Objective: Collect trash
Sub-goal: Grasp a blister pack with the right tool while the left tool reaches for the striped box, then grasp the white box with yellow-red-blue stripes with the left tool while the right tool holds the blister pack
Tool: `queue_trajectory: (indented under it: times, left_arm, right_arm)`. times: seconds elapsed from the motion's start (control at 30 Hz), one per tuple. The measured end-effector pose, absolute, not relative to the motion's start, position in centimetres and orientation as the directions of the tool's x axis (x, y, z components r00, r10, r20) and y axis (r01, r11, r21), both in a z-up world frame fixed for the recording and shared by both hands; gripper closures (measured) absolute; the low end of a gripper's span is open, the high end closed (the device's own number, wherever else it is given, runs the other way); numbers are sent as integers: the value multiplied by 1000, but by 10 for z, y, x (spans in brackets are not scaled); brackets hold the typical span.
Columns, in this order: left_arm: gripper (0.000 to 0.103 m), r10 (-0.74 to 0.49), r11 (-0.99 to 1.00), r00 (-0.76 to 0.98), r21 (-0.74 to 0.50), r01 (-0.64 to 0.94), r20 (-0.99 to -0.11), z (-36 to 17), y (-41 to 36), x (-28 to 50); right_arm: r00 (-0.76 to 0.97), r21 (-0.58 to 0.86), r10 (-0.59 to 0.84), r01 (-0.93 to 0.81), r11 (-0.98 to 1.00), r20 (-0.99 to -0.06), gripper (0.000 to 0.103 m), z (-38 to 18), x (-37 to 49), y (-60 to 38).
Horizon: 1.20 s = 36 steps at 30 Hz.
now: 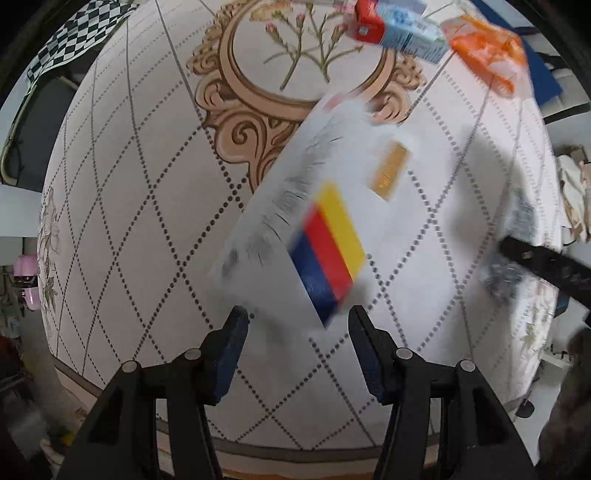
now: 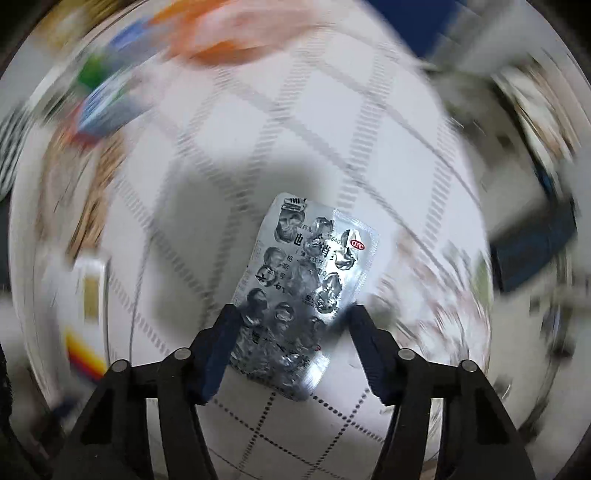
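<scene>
While the right gripper point(image 2: 290, 343) carries a crumpled silver foil blister pack point(image 2: 303, 291) above the white quilted tablecloth point(image 2: 388, 155), its jaws stand fairly wide w/ the pack's edges touching the inner faces of both fingers, so the pack spans the gap and looks lightly pinched rather than squeezed flat. Everything around it in the right wrist view is smeared by motion blur, so the surroundings are hard to read.

The left gripper point(image 1: 297, 321) has its jaws wide apart and holds nothing; it hovers just short of a white flat cardboard box w/ blue, red and yellow stripes point(image 1: 314, 221), which lies on the cloth and is blurred too. Farther off sit a red-and-blue drink carton point(image 1: 399, 26) and an orange-and-clear plastic wrapper point(image 1: 487, 55), near the table's far edge.

To do this step well (judging from the loose-looking hold), the right side should keep the foil pack level and avoid jerks, since thin foil can slip or buckle. The left should straddle the box's narrow end before closing. No bin is visible, so the drop-off spot can't be told.
</scene>
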<state>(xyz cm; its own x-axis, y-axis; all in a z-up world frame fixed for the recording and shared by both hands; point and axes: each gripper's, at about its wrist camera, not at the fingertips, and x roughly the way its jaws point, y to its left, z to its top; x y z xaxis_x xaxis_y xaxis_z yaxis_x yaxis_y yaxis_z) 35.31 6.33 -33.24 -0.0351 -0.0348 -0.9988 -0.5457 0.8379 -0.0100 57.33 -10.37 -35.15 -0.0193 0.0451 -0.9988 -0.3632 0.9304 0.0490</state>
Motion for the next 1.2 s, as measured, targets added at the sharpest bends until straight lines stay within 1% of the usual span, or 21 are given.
queue_trajectory:
  times: [0.07, 0.13, 0.17, 0.2, 0.27, 0.33, 0.4, 0.43, 0.47, 0.5, 0.53, 0.57, 0.63, 0.67, 0.73, 0.77, 0.87, 1.07, 1.17, 1.2]
  left_arm:
    - [49, -39, 844, -10, -27, -535, -999, -321, 68, 353]
    - [49, -18, 855, 20, -25, -518, -1000, -306, 66, 357]
    - [49, -3, 864, 31, -18, -503, -1000, -300, 71, 358]
    - [49, 16, 876, 42, -6, -482, -999, -296, 78, 362]
    - [48, 63, 904, 35, 42, -425, -997, -298, 88, 384]
    - [48, 65, 933, 13, 56, -356, -998, -310, 90, 405]
    - [48, 43, 956, -28, 49, -289, -999, -327, 89, 425]
    - [41, 43, 962, -47, 54, -266, -998, -334, 95, 432]
    - [36, 53, 967, -43, 62, -246, -998, -336, 96, 439]
    - [35, 62, 972, -42, 70, -225, -997, -337, 97, 447]
    - [31, 70, 975, -62, 82, -207, -996, -340, 98, 457]
    - [31, 74, 976, -77, 88, -201, -994, -344, 100, 464]
    - [30, 93, 974, -72, 106, -201, -993, -349, 102, 472]
    - [33, 93, 973, -67, 105, -208, -993, -348, 102, 473]
    - [33, 81, 966, -52, 91, -240, -995, -346, 90, 464]
    - [33, 78, 963, -50, 89, -256, -996, -346, 93, 450]
    - [33, 65, 946, -53, 79, -315, -996, -345, 94, 434]
    - [33, 59, 893, -26, 64, -446, -998, -334, 96, 411]
    - [33, 80, 881, 17, 63, -469, -997, -318, 99, 393]
    - [33, 89, 881, 32, 64, -469, -996, -314, 91, 375]
  right_arm:
    - [-47, 50, 32, -461, 886, -998, 40, -351, 573, -92]
    - [-54, 62, 41, -472, 879, -998, 35, -347, 576, -93]
    - [-48, 75, 60, -454, 888, -997, 25, -343, 579, -96]
    - [-48, 89, 76, -433, 897, -996, 22, -340, 581, -100]
    - [-76, 125, 105, -354, 927, -992, 22, -339, 584, -109]
    - [-118, 151, 123, -265, 953, -985, 22, -346, 584, -118]
    - [-148, 173, 146, -188, 967, -978, 22, -357, 584, -124]
    - [-152, 178, 153, -163, 971, -976, 22, -360, 583, -124]
    - [-129, 179, 162, -127, 976, -978, 19, -361, 583, -124]
    - [-112, 167, 154, -117, 979, -982, 19, -361, 582, -121]
    - [-90, 143, 133, -121, 982, -987, 19, -362, 581, -117]
    - [-66, 122, 114, -131, 984, -991, 19, -362, 579, -116]
    - [-12, 54, 52, -172, 984, -999, 20, -365, 580, -98]
    - [1, 26, 27, -186, 982, -1000, 20, -360, 579, -86]
    - [42, -17, -7, -234, 972, -999, 28, -358, 568, -79]
    - [59, -19, -4, -265, 964, -998, 37, -356, 563, -74]
    - [61, -15, 6, -345, 938, -998, 37, -356, 551, -66]
    - [50, 18, 42, -395, 919, -998, 37, -353, 526, -82]
    - [63, 24, 55, -416, 909, -996, 37, -350, 511, -90]
    - [79, 21, 60, -426, 905, -995, 37, -347, 503, -90]
